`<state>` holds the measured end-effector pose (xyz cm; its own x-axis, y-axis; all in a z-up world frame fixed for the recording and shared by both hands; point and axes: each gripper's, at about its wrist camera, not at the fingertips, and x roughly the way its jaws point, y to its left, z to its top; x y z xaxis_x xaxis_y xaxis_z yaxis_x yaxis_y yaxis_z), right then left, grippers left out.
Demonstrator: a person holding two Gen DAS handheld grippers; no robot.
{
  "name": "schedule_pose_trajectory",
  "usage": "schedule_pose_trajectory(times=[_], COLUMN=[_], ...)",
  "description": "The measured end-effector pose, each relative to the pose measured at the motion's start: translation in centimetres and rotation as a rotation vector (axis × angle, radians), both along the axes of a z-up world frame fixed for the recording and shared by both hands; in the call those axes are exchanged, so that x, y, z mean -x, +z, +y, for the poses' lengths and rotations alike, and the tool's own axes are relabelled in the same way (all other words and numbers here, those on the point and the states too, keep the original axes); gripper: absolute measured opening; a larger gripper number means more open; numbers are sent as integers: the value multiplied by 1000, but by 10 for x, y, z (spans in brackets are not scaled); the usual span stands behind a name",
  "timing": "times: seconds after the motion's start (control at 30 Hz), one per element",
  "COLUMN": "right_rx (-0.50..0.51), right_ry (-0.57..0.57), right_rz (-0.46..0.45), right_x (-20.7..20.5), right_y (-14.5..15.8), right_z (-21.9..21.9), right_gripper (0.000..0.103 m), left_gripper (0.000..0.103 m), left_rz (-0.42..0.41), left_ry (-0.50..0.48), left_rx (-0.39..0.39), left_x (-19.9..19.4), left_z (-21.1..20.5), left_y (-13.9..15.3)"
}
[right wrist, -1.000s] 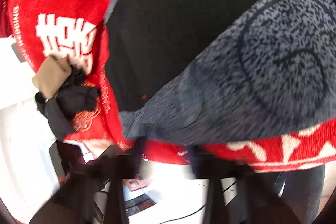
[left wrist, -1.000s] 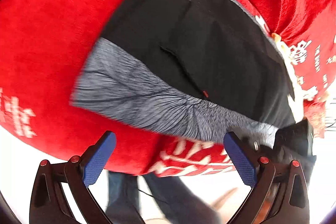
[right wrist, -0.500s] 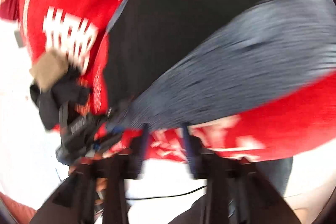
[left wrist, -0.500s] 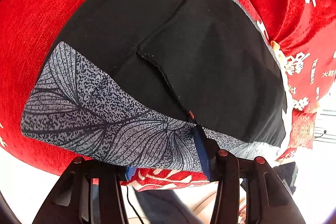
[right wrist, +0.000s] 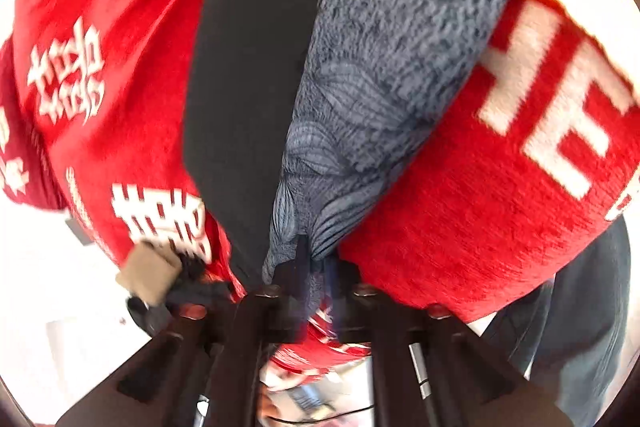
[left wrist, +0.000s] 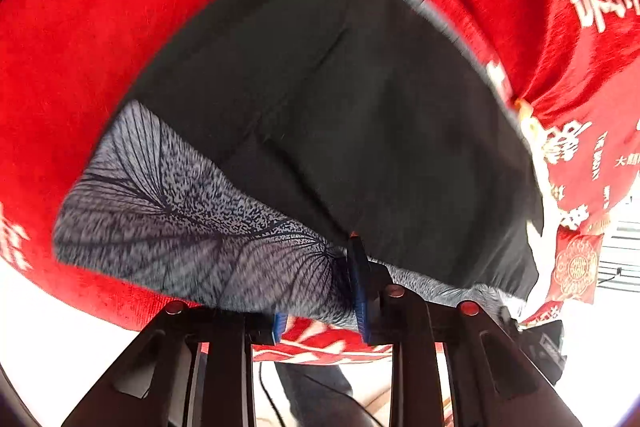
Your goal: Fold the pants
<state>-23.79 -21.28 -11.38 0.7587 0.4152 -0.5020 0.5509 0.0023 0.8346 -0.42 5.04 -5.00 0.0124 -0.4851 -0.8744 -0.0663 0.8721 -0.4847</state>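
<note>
Pinching the near grey edge of the pants (left wrist: pixel 360 115), your left gripper (left wrist: pixel 320 301) had its blue pads (left wrist: pixel 359 283) drawn together on the leaf-printed fabric, which bunched between them. The pants lay spread flat on the red cloth (left wrist: pixel 80 67), their black half farther from you and the grey printed band (left wrist: pixel 180 223) along the cloth's near side. Your right gripper (right wrist: pixel 316 291) was likewise clamped on the pants (right wrist: pixel 380 67), at the pants' gathered grey corner just above the near edge of the red cloth (right wrist: pixel 480 207); the fingers themselves were blurred there. Beside that corner, at the cloth's edge, a tan block (right wrist: pixel 150 273) sat against a dark bundle (right wrist: pixel 192 291), touching the cloth. White characters (right wrist: pixel 560 115) marked the cloth on both sides of the pants.
</note>
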Motion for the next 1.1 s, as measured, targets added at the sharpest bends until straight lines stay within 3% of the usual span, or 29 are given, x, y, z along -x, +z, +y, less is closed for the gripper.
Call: schedule_pose_trajectory(times=[0.27, 0.4, 0.43, 0.47, 0.5, 0.53, 0.67, 0.73, 0.87, 0.9, 1.0, 1.1], right_rx=[182, 234, 256, 286, 308, 323, 379, 394, 409, 410, 457, 533], right_ry=[276, 348, 375, 417, 448, 468, 536, 559, 580, 576, 628, 702], right_rz=[-106, -142, -134, -122, -113, -108, -52, 10, 106, 103, 49, -32], right_x=[-82, -151, -172, -199, -218, -226, -294, -320, -338, -338, -327, -307], right_y=[110, 136, 138, 139, 138, 133, 98, 71, 37, 41, 68, 101], right_z=[-48, -80, -89, -99, -106, -112, -137, -144, -149, -149, -141, -122], right_gripper=[6, 6, 6, 6, 6, 6, 7, 8, 9, 13, 55, 55], left_gripper=[28, 29, 37, 68, 84, 93, 93, 93, 93, 93, 93, 93], left_rz=[-201, -282, -295, -324, -364, -402, -330, -311, -323, -334, -348, -326], left_ry=[-19, -48, -45, -38, -25, -3, 39, 61, 113, 99, -15, -146], left_rx=[5, -46, -68, -130, -210, -276, -364, -426, -458, -466, -484, -503], left_x=[-66, -124, -139, -154, -164, -175, -218, -223, -216, -211, -193, -177], left_z=[-50, -77, -85, -92, -97, -101, -109, -106, -93, -94, -118, -158], left_y=[82, 85, 81, 74, 70, 62, 11, 0, 21, 29, 33, 6])
